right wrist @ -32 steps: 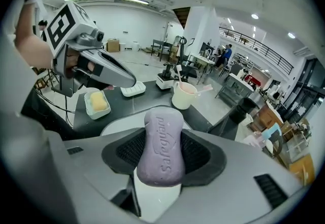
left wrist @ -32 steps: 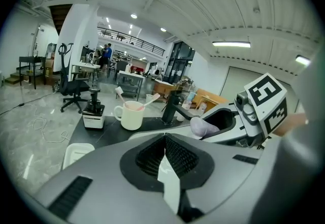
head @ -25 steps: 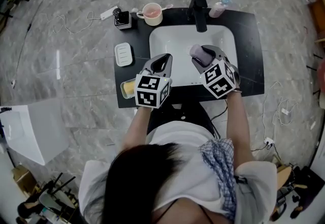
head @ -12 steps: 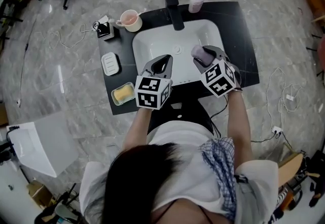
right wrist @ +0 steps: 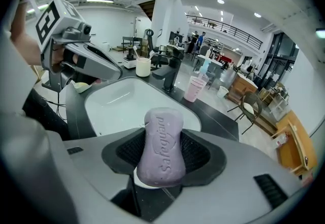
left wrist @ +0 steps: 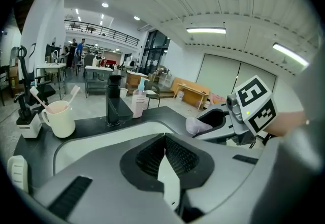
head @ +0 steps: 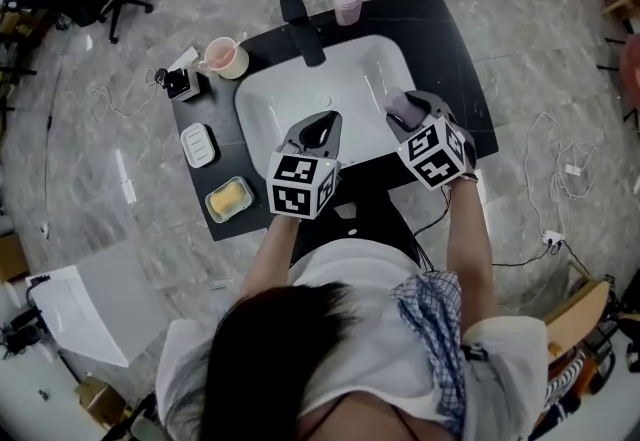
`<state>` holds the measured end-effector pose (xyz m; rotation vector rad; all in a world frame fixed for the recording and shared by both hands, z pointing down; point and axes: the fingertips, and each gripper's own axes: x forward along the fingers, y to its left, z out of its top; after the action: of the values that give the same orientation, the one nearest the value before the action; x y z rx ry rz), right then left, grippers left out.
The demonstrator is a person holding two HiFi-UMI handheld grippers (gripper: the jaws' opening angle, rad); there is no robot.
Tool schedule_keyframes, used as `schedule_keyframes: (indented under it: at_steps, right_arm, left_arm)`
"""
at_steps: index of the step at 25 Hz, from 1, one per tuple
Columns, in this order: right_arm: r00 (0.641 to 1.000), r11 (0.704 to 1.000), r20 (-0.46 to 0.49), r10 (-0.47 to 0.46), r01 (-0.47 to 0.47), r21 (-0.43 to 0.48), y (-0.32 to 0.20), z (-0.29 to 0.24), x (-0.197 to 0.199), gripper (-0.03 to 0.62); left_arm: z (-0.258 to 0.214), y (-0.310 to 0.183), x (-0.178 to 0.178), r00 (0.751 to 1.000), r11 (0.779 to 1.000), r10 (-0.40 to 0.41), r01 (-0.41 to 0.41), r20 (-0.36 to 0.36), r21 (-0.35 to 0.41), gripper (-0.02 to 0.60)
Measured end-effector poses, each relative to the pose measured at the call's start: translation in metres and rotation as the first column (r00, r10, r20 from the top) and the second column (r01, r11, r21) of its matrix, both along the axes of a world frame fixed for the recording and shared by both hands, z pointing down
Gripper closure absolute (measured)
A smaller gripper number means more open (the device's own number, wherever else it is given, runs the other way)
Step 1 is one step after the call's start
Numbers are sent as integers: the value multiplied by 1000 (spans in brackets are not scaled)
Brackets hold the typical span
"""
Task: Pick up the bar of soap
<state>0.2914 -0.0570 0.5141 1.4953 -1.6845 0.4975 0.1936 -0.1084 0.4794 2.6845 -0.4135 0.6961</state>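
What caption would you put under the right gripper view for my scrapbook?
The right gripper grips a purple bar of soap, with the white sink just beyond it.

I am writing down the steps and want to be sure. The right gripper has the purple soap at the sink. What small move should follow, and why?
Probably keep the right gripper closed and raise it slightly. The soap already sits clamped between its pads, by the white basin, so the pick looks done. The left gripper is shut and empty.
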Motion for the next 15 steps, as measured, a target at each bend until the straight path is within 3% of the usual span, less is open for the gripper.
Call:
schedule_keyframes:
  at_steps: [15]
  right_arm:
    - [997, 996, 13, 75, -74, -46, 37, 26, 76, 376]
  left_arm:
    - [19, 35, 74, 999, 999, 39, -38, 23, -34, 569]
